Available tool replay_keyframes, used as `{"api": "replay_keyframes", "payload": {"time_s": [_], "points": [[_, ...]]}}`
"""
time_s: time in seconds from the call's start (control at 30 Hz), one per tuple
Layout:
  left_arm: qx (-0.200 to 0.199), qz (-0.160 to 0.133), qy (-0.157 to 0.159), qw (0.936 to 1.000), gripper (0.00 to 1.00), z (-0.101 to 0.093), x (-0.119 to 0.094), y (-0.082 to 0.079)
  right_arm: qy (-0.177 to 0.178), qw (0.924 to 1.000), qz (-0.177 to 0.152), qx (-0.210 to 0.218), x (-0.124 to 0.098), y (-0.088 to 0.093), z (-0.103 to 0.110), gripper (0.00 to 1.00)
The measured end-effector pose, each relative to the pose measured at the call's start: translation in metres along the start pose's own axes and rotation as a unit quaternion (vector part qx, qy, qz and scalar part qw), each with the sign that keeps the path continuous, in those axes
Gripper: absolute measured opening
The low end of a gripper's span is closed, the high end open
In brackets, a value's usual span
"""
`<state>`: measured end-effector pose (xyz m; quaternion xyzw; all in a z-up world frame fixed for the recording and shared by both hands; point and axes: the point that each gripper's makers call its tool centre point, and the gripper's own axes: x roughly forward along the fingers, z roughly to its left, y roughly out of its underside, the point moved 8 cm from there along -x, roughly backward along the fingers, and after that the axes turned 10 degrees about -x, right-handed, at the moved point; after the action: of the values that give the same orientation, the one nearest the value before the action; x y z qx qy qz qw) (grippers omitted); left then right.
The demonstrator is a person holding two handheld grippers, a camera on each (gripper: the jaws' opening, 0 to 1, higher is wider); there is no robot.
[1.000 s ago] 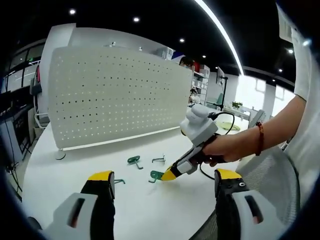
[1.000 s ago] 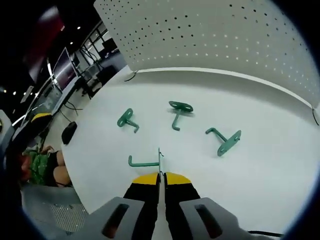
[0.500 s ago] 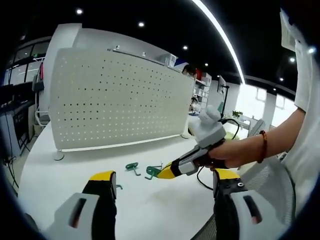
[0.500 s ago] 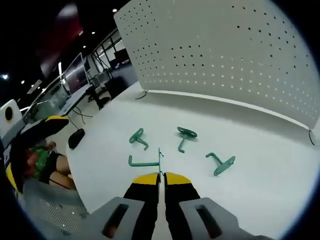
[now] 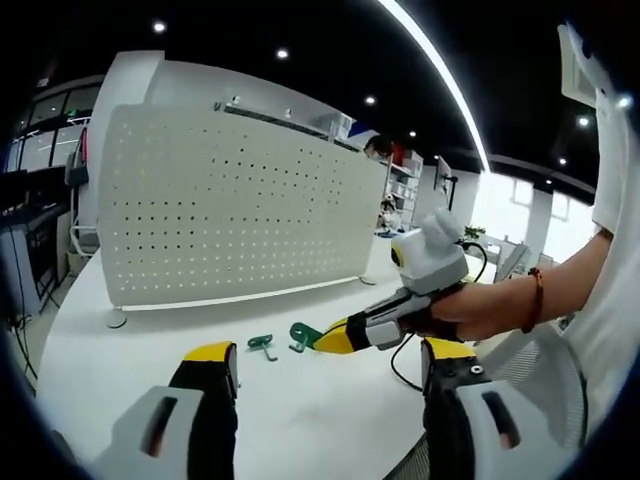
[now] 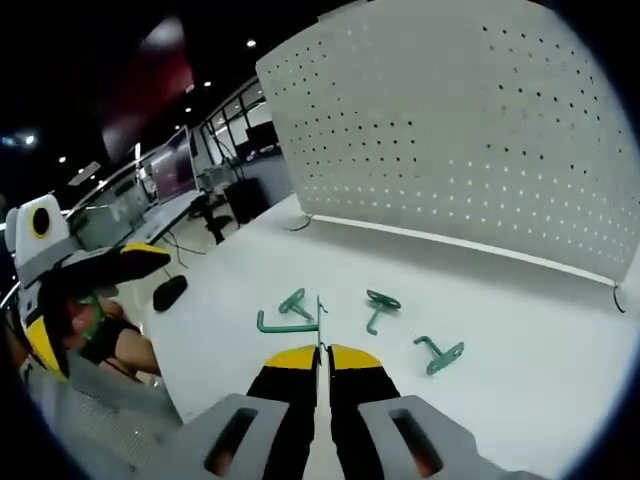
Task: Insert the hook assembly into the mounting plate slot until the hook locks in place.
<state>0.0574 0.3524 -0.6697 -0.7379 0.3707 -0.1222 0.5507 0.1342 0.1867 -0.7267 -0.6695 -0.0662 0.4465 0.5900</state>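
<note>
The white pegboard mounting plate (image 5: 240, 215) (image 6: 470, 150) stands upright at the back of the white table (image 5: 300, 420). My right gripper (image 6: 322, 350) is shut on the thin plate of a green hook (image 6: 287, 324), held in the air above the table. In the left gripper view the right gripper (image 5: 335, 340) reaches in from the right, the green hook (image 5: 302, 334) sticking out of its tip. My left gripper (image 5: 325, 352) is open with nothing between its jaws. It also appears at the left as the left gripper (image 6: 95, 300).
Three more green hooks (image 6: 295, 303) (image 6: 381, 302) (image 6: 441, 354) lie on the table in front of the plate; one hook (image 5: 262, 344) lies near the held one. The table's front edge (image 6: 175, 385) drops off at the left. A person's arm (image 5: 520, 300) holds the right gripper.
The right gripper has risen from the table with the green hook in it and moved toward the pegboard. The left gripper has stayed open.
</note>
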Motion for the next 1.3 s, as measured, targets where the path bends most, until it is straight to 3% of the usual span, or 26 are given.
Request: {"api": "replay_keyframes", "payload": {"time_s": [0.6, 1.17, 1.3], "points": [[-0.005, -0.018, 0.008, 0.9998, 0.69, -0.011, 0.005, -0.009, -0.025, 0.9947, -0.099, -0.013, -0.025, -0.023, 0.013, 0.02], [-0.093, -0.027, 0.011, 0.9952, 0.62, -0.026, 0.01, -0.014, -0.054, 0.9861, -0.156, -0.024, -0.043, -0.029, 0.025, 0.02], [-0.097, -0.026, 0.018, 0.9948, 0.6, -0.031, 0.011, -0.014, -0.059, 0.9838, -0.167, -0.026, -0.048, -0.03, 0.027, 0.02]]}}
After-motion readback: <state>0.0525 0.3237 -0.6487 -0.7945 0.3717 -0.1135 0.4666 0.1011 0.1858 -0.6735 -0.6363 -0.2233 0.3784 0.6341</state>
